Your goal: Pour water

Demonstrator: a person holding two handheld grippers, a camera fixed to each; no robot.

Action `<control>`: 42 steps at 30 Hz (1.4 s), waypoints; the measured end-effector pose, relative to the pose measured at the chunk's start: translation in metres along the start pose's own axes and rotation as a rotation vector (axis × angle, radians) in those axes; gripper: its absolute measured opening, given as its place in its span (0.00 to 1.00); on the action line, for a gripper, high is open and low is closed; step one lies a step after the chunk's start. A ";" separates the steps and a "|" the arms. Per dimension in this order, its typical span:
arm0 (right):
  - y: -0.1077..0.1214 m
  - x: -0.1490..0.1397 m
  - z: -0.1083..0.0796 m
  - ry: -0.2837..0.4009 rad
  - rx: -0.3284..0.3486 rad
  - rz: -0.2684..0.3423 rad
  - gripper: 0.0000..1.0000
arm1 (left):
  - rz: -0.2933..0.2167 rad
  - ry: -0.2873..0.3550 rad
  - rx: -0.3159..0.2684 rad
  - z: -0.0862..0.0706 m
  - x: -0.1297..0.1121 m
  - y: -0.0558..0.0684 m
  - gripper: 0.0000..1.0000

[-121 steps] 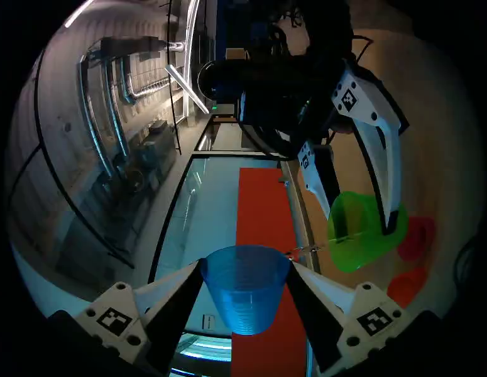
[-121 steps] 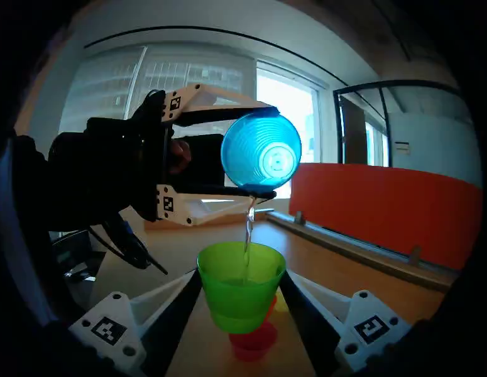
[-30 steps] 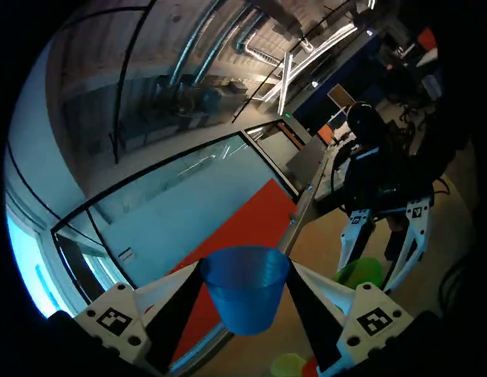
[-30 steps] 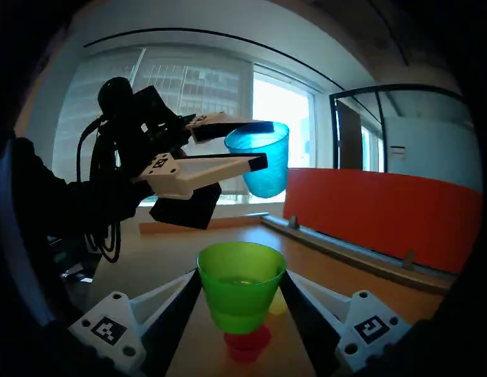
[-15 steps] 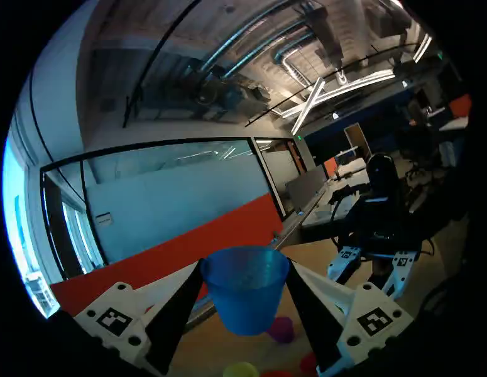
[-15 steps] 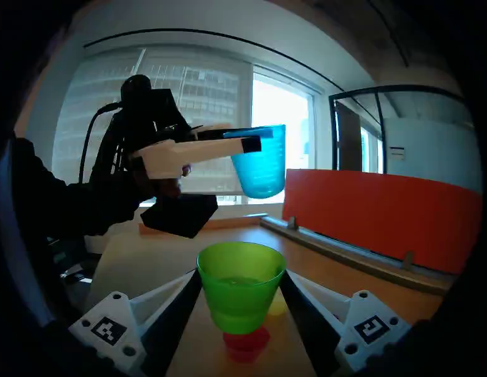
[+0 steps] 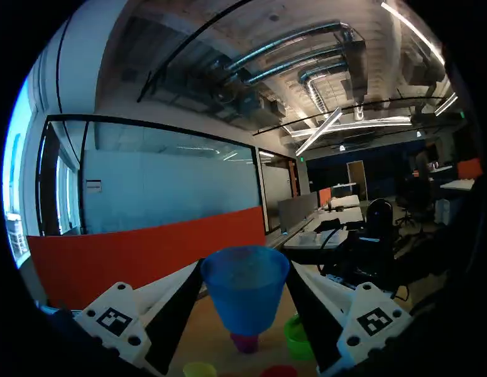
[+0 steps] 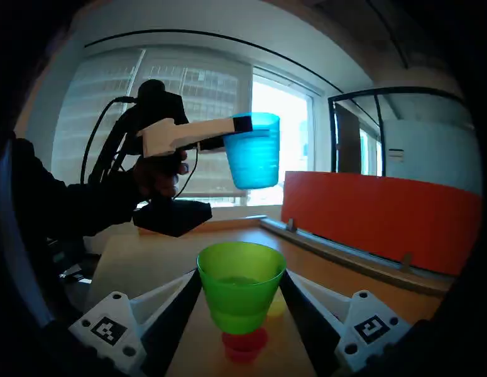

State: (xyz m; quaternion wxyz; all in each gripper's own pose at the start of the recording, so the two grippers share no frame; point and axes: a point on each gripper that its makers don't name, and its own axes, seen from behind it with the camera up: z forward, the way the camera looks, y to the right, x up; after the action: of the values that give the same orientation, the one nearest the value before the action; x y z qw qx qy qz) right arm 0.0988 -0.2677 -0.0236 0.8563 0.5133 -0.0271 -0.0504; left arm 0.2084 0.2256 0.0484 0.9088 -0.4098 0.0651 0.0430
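Well, left tongs (image 7: 243, 276) clasp tapered blue cup (image 7: 245, 300); right tongs (image 8: 241, 276), green cup (image 8: 241, 290).

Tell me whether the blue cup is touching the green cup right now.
Apart. The right gripper view shows the blue cup held upright well above the green cup, with open space between them.

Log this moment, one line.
left gripper: shut on blue cup, upright | right gripper: shut on green cup, water inside | no stream
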 end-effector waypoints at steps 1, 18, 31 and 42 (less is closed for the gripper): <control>0.000 0.000 0.000 0.000 0.000 -0.001 0.90 | -0.010 -0.005 0.001 0.000 -0.001 -0.001 0.89; 0.000 0.002 0.000 0.004 -0.003 -0.002 0.90 | -0.022 -0.031 0.012 -0.001 -0.005 -0.005 0.89; 0.002 0.003 -0.003 -0.026 0.001 0.003 0.90 | -0.028 -0.131 0.032 -0.010 -0.039 -0.010 0.89; 0.008 -0.009 -0.010 -0.084 0.001 0.005 0.90 | -0.044 -0.225 0.057 -0.022 -0.075 -0.019 0.89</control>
State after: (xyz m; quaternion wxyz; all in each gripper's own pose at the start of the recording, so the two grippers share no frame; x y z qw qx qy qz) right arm 0.0917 -0.2541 -0.0218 0.8544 0.5110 -0.0643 -0.0695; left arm 0.1353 0.1946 0.0599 0.9223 -0.3778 -0.0453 0.0672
